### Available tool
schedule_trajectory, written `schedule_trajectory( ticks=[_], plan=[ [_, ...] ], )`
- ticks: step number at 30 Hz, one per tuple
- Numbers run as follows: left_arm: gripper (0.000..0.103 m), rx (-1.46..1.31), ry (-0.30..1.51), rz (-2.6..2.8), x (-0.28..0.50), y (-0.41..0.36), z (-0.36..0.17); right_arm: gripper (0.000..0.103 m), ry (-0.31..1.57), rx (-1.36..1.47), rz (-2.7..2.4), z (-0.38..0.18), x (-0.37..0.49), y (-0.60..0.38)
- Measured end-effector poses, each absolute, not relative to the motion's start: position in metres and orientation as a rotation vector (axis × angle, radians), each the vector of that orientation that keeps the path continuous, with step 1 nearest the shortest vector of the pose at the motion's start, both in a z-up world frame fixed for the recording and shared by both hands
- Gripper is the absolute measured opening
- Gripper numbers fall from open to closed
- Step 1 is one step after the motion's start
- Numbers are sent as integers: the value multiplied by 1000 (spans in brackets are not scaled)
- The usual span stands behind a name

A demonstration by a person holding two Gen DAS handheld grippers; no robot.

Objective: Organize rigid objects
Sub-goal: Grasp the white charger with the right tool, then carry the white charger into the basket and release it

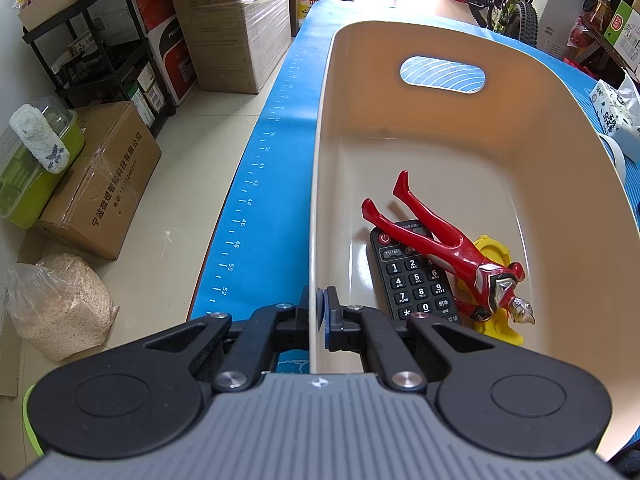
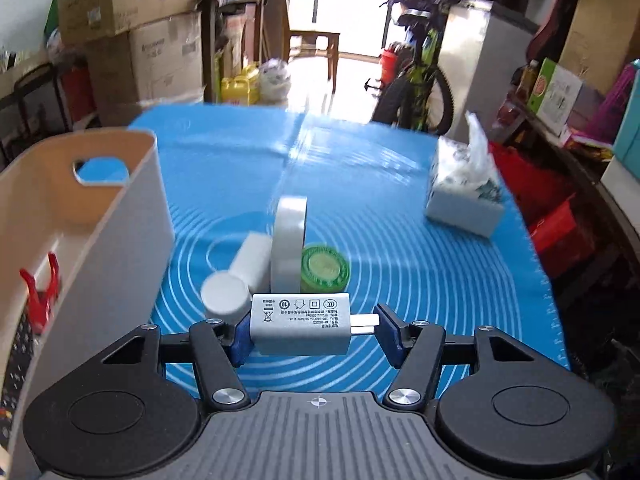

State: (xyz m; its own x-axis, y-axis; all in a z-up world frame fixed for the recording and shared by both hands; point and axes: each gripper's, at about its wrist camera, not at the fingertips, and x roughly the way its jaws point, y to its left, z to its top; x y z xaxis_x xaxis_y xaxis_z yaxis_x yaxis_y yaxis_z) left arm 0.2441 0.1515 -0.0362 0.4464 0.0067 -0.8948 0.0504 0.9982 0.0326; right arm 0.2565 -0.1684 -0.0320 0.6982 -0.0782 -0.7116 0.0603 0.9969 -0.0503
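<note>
A beige plastic basket (image 1: 400, 128) stands on the blue mat. My left gripper (image 1: 319, 312) is shut on the basket's near left wall. Inside lie a black remote (image 1: 408, 280), a red toy figure (image 1: 448, 248) and a yellow piece (image 1: 494, 256) under it. In the right wrist view the basket (image 2: 136, 216) is at the left. My right gripper (image 2: 310, 332) is shut on a white charger plug (image 2: 300, 326), held above the mat. Ahead on the mat are a white bottle (image 2: 240, 280), a white tape roll (image 2: 289, 240) standing on edge and a green round tin (image 2: 325, 269).
A tissue pack (image 2: 464, 196) sits on the mat (image 2: 360, 160) at the right. Cardboard boxes (image 1: 224, 24), a black shelf (image 1: 100, 40) and a sack (image 1: 60, 304) are on the floor left of the table. A bicycle (image 2: 416, 80) stands behind the table.
</note>
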Motion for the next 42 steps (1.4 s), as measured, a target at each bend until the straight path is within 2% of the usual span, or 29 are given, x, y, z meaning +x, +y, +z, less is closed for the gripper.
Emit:
schedule_trajectory(
  ticks=[9,22,34,42],
  plan=[
    [6,61,1107,-27,245,151,-37,64,631,39,-51,15,240,-149],
    [6,65,1108,-26,246,150,-37,64,590,55,149,23,244,-79],
    [6,63,1108,-25,246,149,-38,64,778,-101,311,-21,258,-8],
    [5,67,1106,-26,247,147,-37,65,893,-234,335,-32,265,19]
  ],
)
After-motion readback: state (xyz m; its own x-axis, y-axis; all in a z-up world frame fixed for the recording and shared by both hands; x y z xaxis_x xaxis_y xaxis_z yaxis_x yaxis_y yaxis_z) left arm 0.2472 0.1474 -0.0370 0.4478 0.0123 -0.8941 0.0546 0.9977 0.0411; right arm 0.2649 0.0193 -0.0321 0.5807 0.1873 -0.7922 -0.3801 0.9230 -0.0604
